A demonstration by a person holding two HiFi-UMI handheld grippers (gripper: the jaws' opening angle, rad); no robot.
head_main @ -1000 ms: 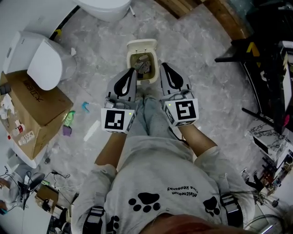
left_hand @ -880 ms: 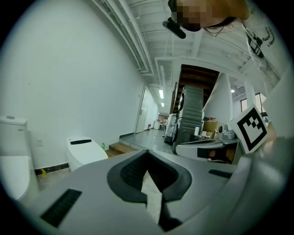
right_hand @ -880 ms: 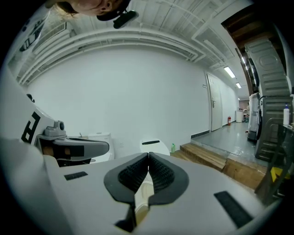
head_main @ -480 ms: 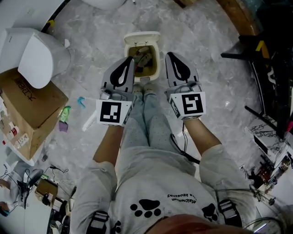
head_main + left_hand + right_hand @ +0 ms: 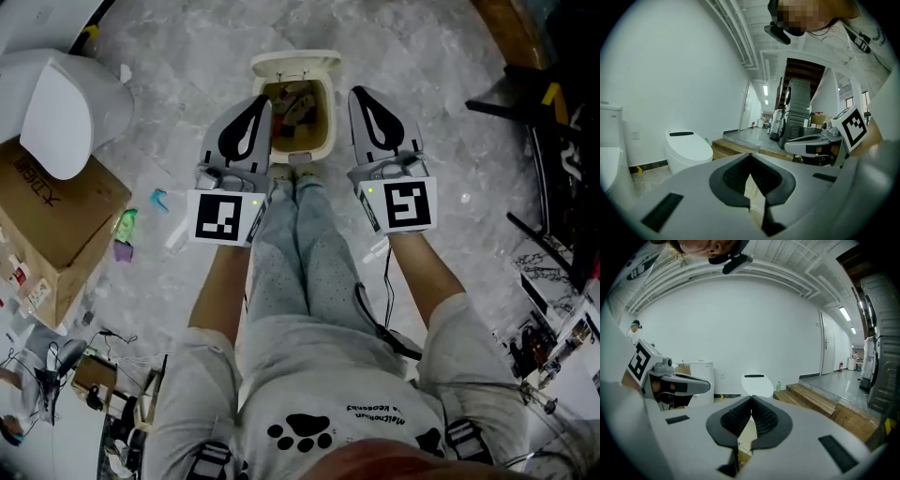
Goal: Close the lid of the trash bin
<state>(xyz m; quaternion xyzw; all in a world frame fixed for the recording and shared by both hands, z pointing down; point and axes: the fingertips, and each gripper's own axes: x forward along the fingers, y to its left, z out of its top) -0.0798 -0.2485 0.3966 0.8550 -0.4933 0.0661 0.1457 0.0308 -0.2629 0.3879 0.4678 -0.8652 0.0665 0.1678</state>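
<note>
Work on the lid [image 5: 296, 64] has not begun: it stands raised at the far edge of the trash bin [image 5: 327, 117], just beyond the person's feet. The left gripper [image 5: 253, 117] and right gripper [image 5: 367, 108] flank the bin, jaws pressed together and empty. Tipping the lid down remains.

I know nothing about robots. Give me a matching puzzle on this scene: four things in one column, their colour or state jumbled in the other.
Things:
1. trash bin
2. cardboard box
3. left tongs
4. toilet

Colour or state:
a. shut, nothing held
b. white, against the wall
c. brown
d. lid up, rubbish inside

Pairs: 1-d, 2-c, 3-a, 4-b
</note>
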